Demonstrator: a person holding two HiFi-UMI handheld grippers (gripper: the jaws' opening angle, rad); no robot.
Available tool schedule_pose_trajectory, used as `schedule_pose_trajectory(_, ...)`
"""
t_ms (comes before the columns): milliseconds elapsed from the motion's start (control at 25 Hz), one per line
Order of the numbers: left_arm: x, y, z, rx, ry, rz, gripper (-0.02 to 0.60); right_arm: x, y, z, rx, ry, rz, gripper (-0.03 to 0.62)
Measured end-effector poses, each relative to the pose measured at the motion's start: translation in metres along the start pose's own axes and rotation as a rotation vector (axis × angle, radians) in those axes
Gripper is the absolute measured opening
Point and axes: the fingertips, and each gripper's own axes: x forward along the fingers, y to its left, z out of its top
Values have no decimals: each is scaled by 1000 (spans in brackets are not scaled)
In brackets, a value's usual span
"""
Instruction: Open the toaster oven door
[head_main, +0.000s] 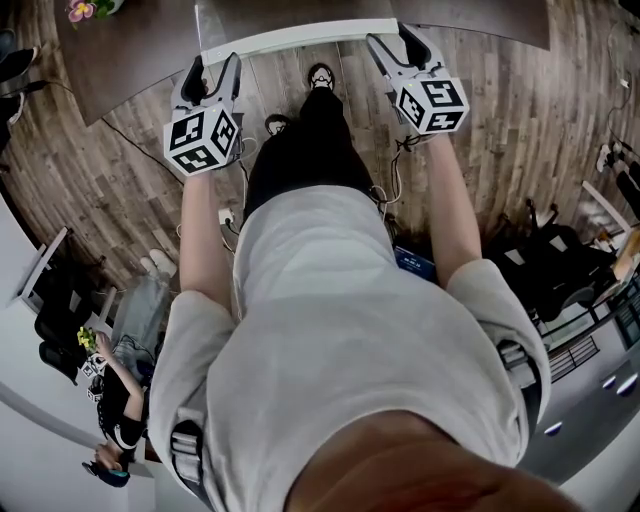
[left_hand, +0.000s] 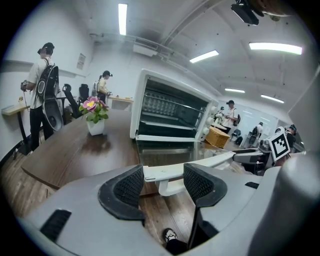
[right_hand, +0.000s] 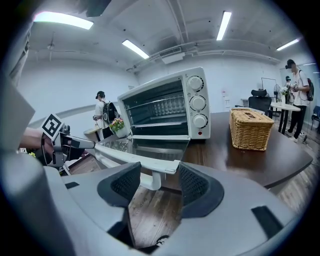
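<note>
**Door already down flat, both tongs at the handle**

The toaster oven (right_hand: 165, 107) stands on the dark desk (left_hand: 80, 155) straight ahead of both tongs. Its glass door (right_hand: 150, 145) is swung fully down, lying about level and reaching out toward the tongs, and the racks inside are in plain sight. By that, the opening itself looks done.

The white handle (left_hand: 200, 164) runs along the door's free edge, nearest the tongs. The left tongs (left_hand: 162, 182) stand apart, with the handle's left end and its mounting post in the gap between the pads. The right tongs (right_hand: 160, 182) are likewise apart, with the handle's right end and post in their gap. Neither pair appears to be pressed shut on the bar. The head view shows the two tongs well apart, one at each end of the handle.

What seems left is only to draw both tongs back off the handle without lifting the door.

Beyond the right tongs, to the oven's right, sits a wicker basket (right_hand: 251, 129). Beyond the left tongs, to its left, is a potted flower (left_hand: 95, 125).
</note>
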Motion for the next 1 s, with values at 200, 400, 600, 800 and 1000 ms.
schedule_pose_trajectory(200, 2, 5, 0, 3, -12, -3, 262, 5, 2, 0, -2, -18, -4, 232)
schedule_pose_trajectory(400, 6, 8, -9, 11, -10, 3, 262, 9, 2, -8, -15, -16, -5, 232)
schedule_pose_trajectory(600, 9, 7, -17, 17, -5, 4, 262, 9, 0, -18, -18, -22, -9, 230)
schedule_pose_trajectory(800, 12, 8, -22, 20, -6, 7, 262, 12, -1, -22, -24, -25, -11, 232)
schedule_pose_trajectory(1000, 13, 8, -25, 14, -20, 6, 261, 13, -1, -27, -29, -25, -16, 232)
